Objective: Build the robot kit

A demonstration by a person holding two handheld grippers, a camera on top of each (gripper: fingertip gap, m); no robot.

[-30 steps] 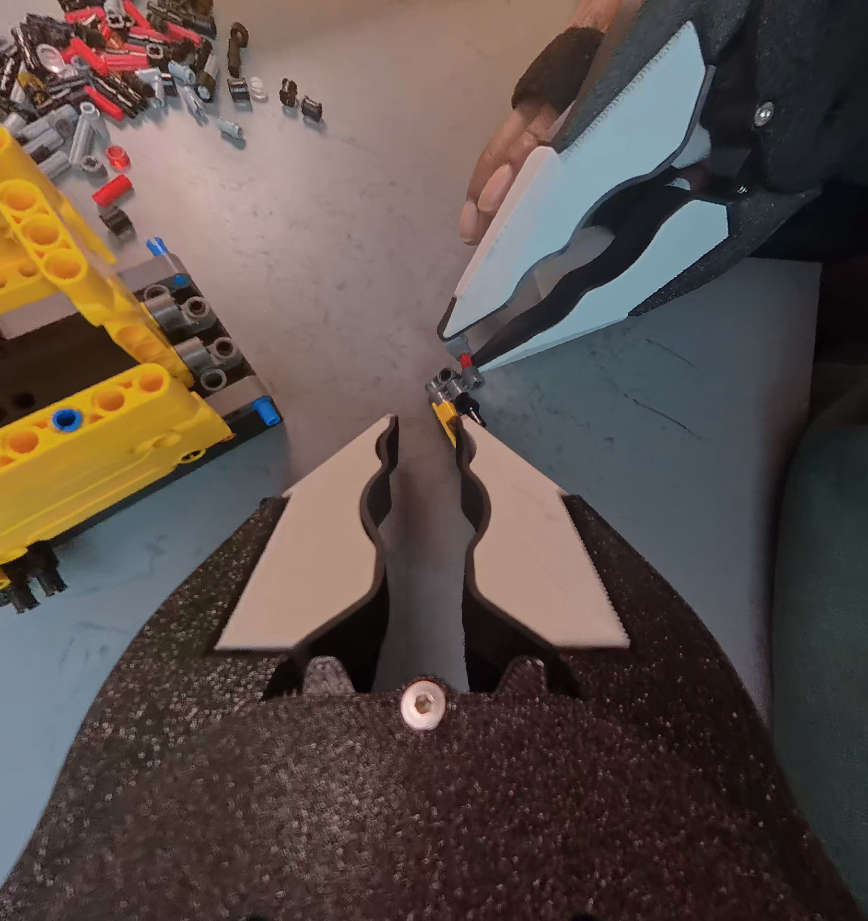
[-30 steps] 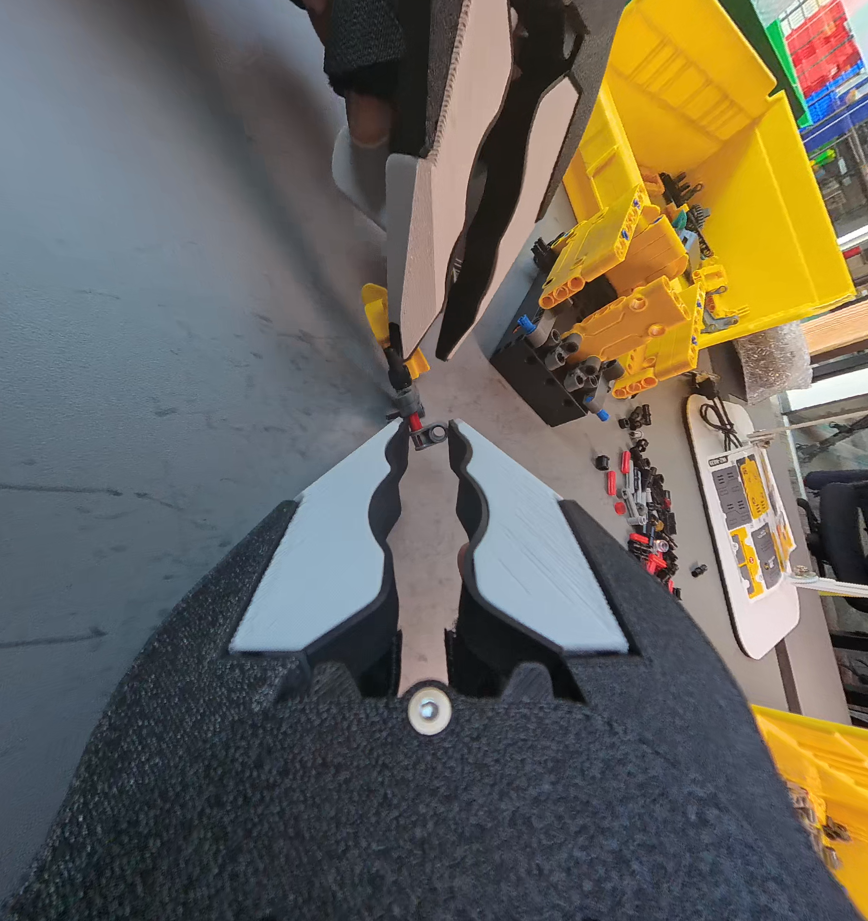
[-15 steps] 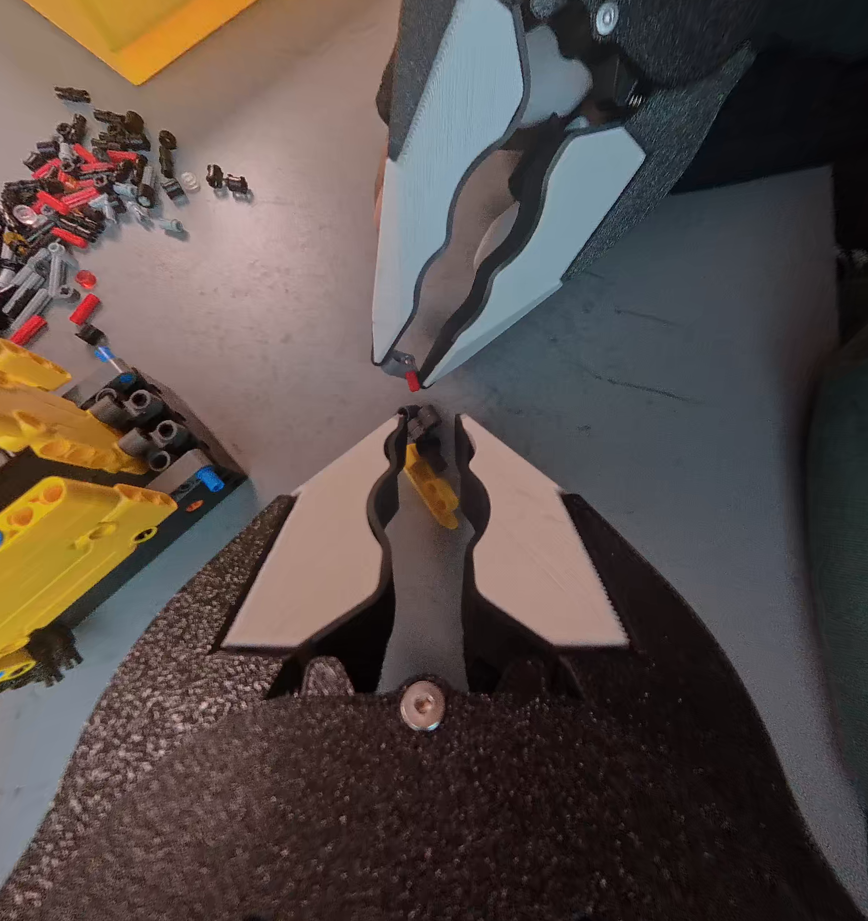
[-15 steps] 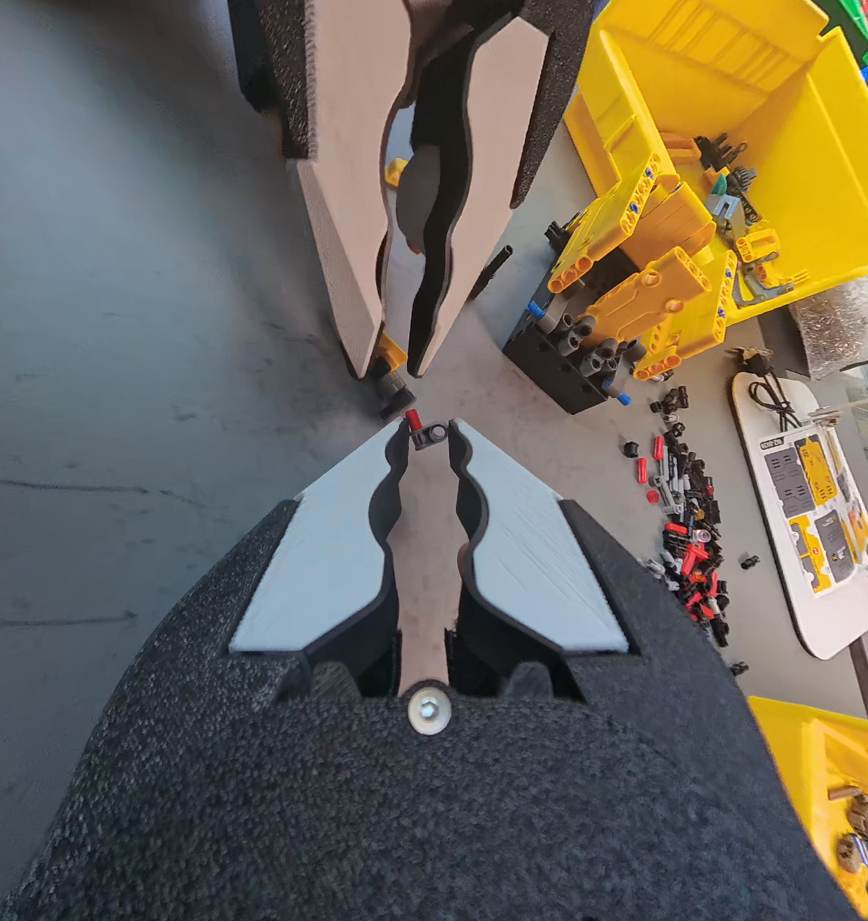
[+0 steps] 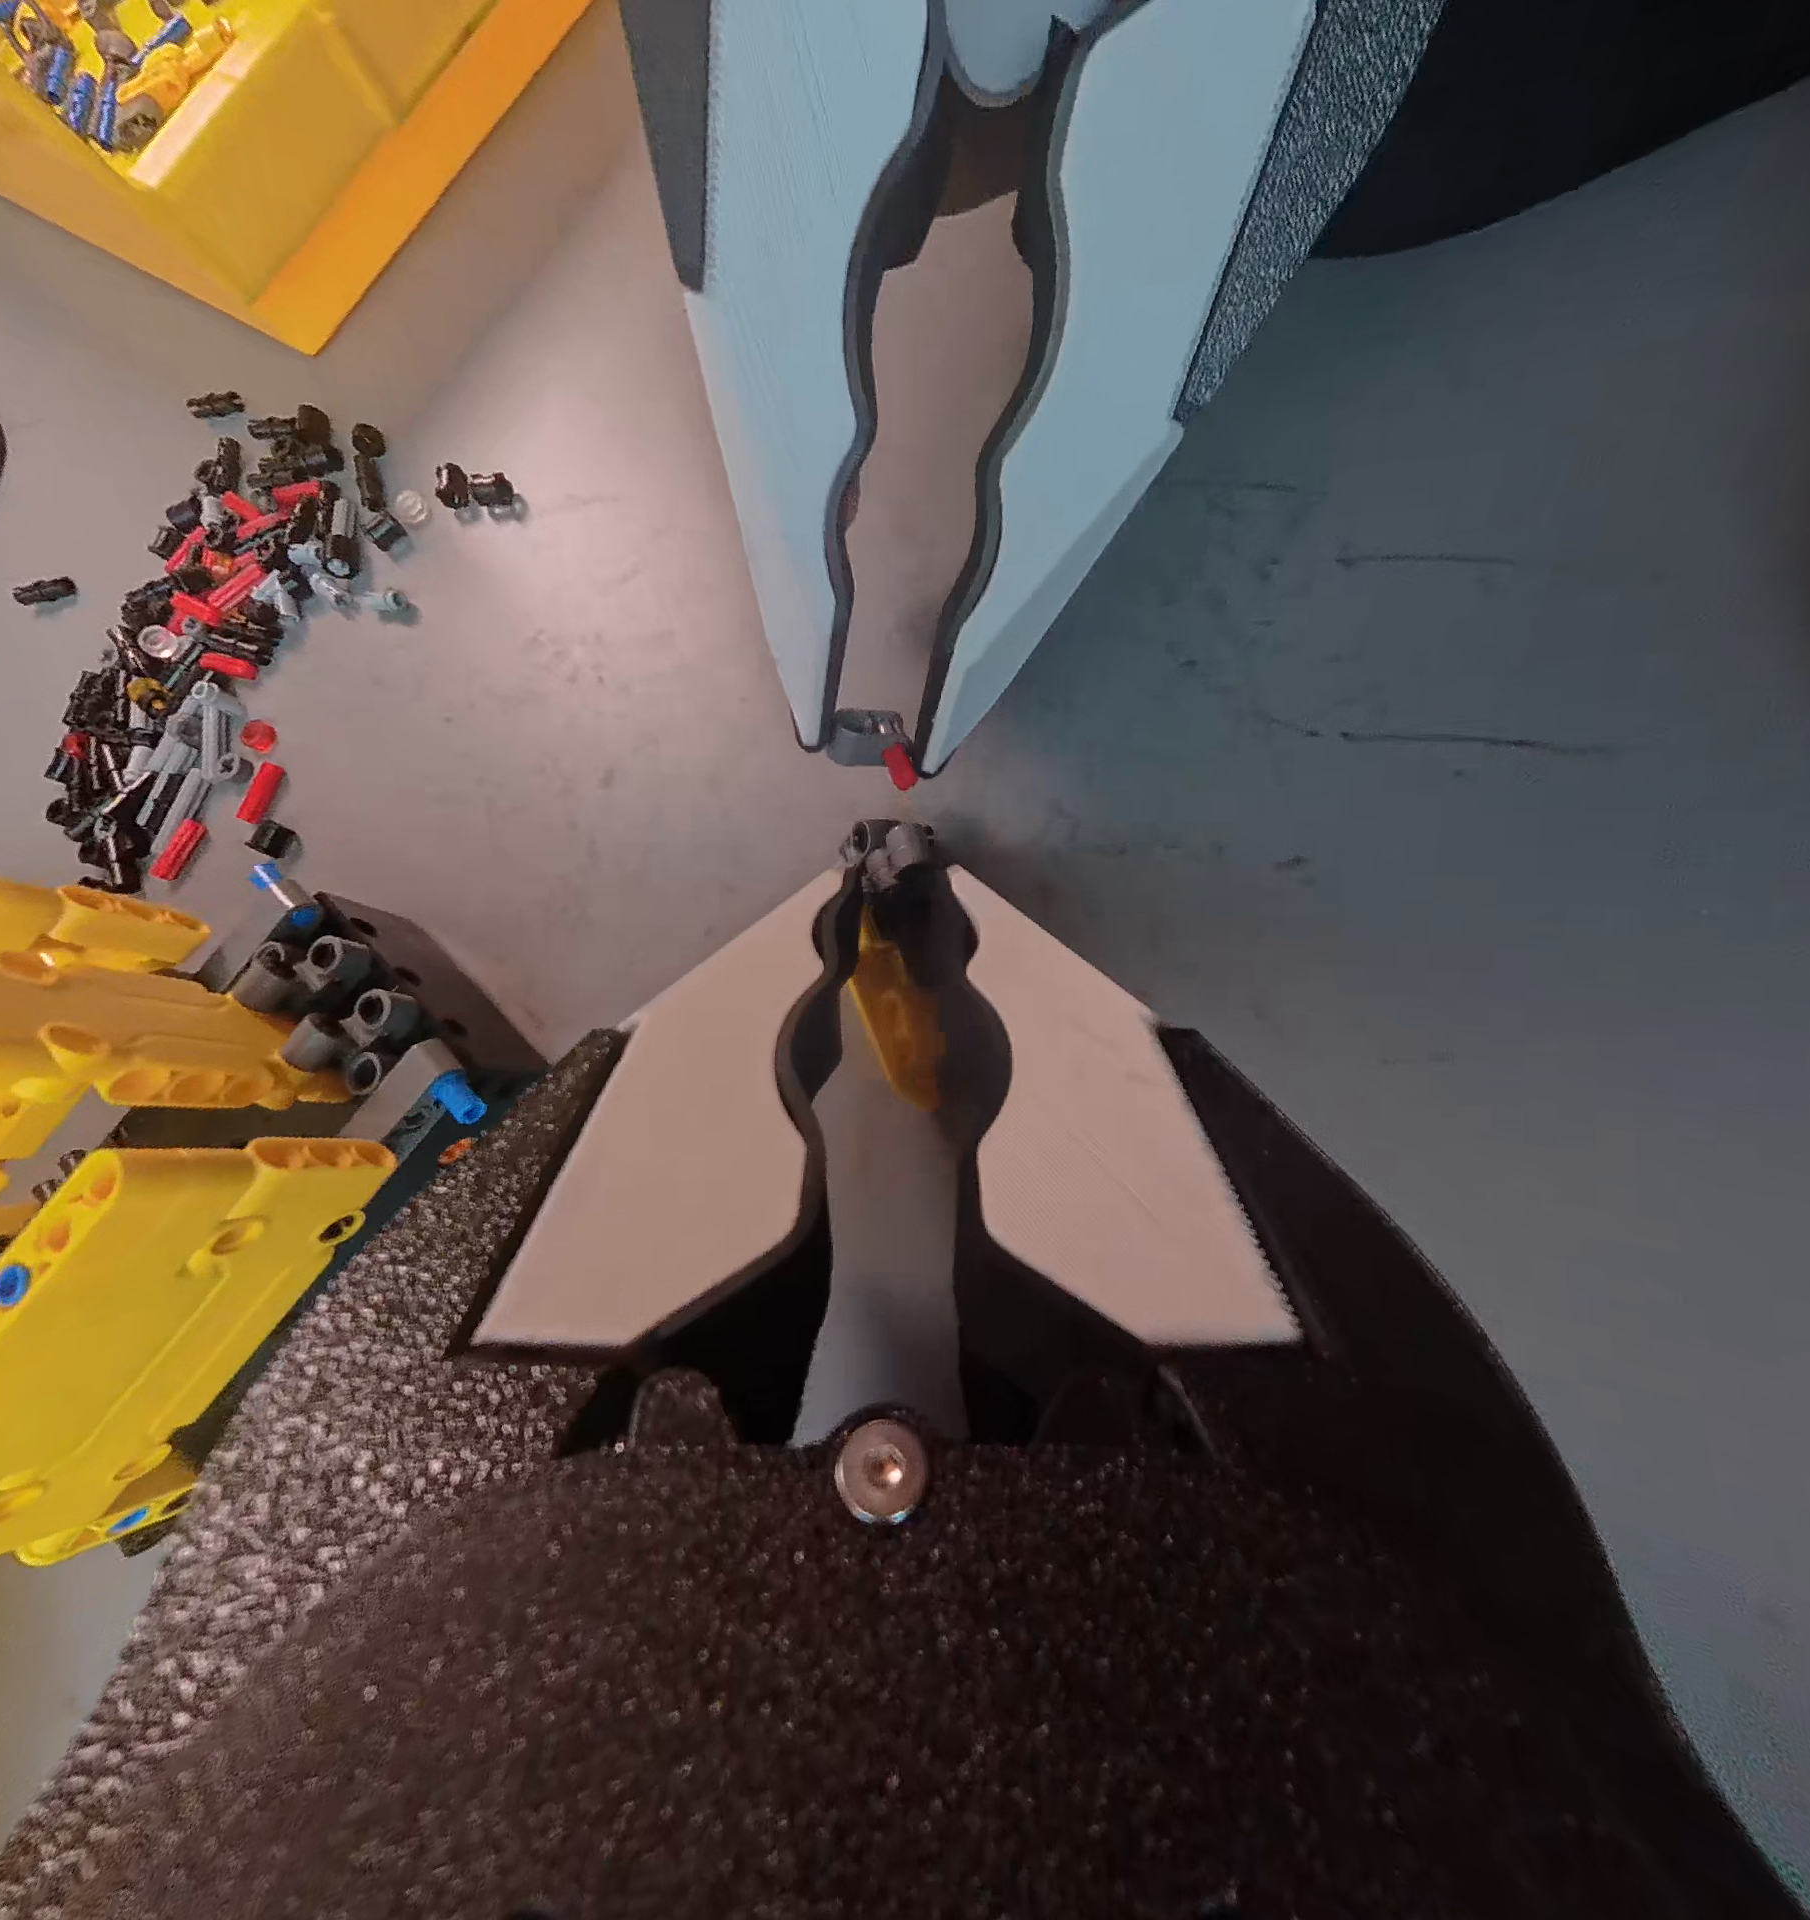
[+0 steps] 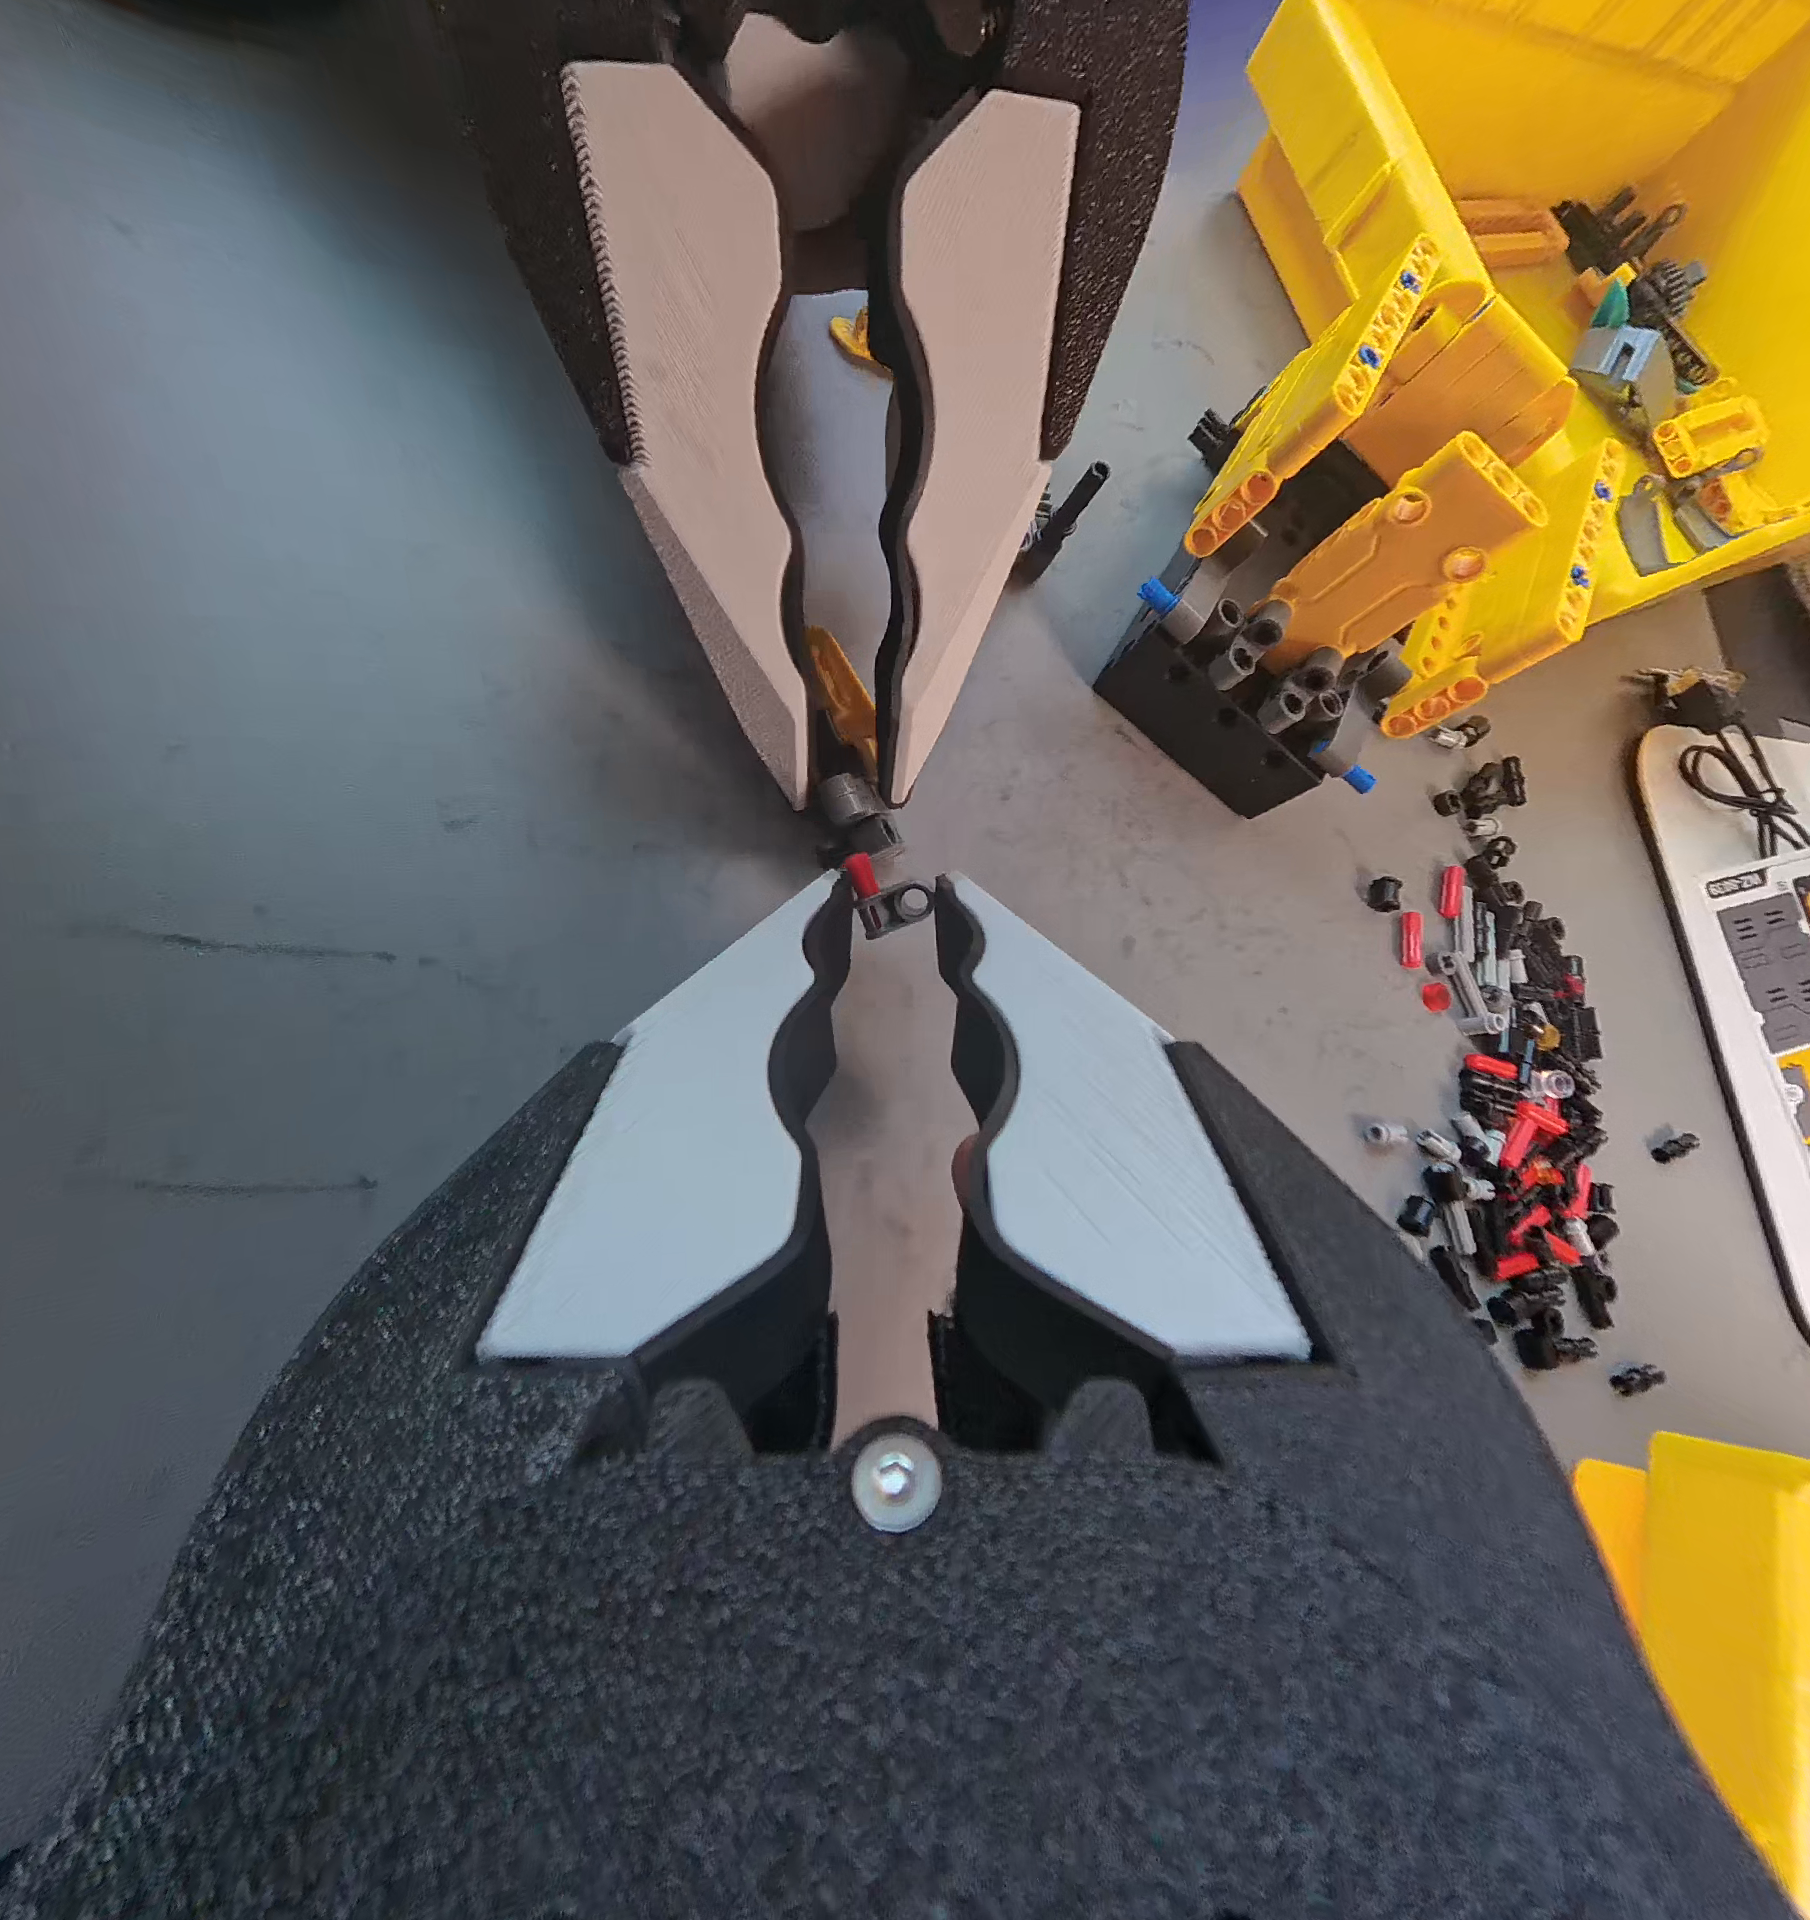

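Change: both grippers have swung round since the earlier pictures to face tip to tip, and the two small pieces have drawn close.
Left gripper [image 5: 888, 868]: its jaws are closed on a yellow beam [image 5: 896, 1023] with a dark grey connector [image 5: 885, 844] at the tip, held out clear of the grey table [image 5: 1452, 831], probably so its end stays free.
Right gripper [image 6: 885, 899]: pinches a small grey connector [image 6: 899, 907] whose red pin [image 6: 860, 871] points at the other piece; the two nearly touch.
Left view only: a yellow bin [image 5: 257, 156] beyond the loose parts pile [image 5: 215, 634].
Right view only: a printed sheet [image 6: 1784, 977] beside the pile, and the yellow-and-black model [image 6: 1348, 613] whole.
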